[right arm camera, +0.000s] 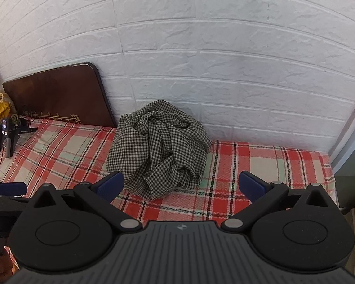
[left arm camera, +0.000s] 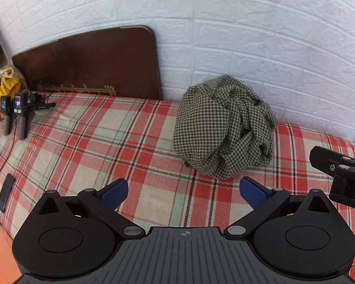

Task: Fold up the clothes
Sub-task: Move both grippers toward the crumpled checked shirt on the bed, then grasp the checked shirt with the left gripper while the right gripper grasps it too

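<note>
Left claw (left arm camera: 184, 193): jaws spread wide, nothing between the blue pads (left arm camera: 114, 193), hovering over the near part of the bed (left arm camera: 87, 146). Right claw (right arm camera: 181, 187): same, jaws apart and empty, blue pads (right arm camera: 252, 187) clear of fabric. The two claws are side by side; the right one's black body shows at the right edge of the left wrist view, and a blue tip of the left one shows at the left edge of the right wrist view.

Checked garment (left arm camera: 224, 127), small green-and-black check, sits as a crumpled heap on the bed ahead of both claws, back edge against the white brick-pattern wall (left arm camera: 248, 35). In the right wrist view the heap (right arm camera: 159, 149) is just beyond the left pad, not touching as far as I can tell. Unfolded.

The bed has a red, cream and mint plaid sheet. Dark brown board (left arm camera: 90, 64) with gold trim leans on the wall, left of the heap. Far left: two small devices on stands (left arm camera: 14, 116) with lit screens, cables, a yellow cloth bundle (left arm camera: 8, 82). Black phone (left arm camera: 5, 193) lies flat near the left bed edge.
</note>
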{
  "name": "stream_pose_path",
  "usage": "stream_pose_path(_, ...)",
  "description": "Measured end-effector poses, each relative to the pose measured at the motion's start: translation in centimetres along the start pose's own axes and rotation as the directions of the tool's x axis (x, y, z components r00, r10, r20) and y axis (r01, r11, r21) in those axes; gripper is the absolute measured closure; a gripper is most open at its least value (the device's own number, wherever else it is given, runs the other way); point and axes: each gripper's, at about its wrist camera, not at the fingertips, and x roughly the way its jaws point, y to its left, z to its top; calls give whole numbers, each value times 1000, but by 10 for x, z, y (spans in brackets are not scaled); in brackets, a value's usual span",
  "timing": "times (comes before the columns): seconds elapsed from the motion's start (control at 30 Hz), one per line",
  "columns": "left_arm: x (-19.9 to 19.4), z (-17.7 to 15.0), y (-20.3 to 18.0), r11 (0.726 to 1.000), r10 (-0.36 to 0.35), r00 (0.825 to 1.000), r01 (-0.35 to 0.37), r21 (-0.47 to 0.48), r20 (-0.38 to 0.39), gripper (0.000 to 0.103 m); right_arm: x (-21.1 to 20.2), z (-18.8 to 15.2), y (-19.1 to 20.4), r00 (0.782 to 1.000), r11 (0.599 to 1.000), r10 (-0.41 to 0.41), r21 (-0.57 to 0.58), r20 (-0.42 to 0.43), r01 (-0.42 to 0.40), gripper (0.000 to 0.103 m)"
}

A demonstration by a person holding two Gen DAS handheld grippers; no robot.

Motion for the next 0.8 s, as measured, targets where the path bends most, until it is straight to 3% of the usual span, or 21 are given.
stream_pose_path(0.43, 40, 13, -21, 998, 54, 997, -54, -12, -52, 0, 43, 8, -14, 997, 999, 35, -5, -64, -35, 0)
stream_pose_path(0.8, 59, 17, -27, 998, 56, 997, -55, 9, -56, 0, 65, 13, -17, 996, 998, 66, -10, -58, -66, 0)
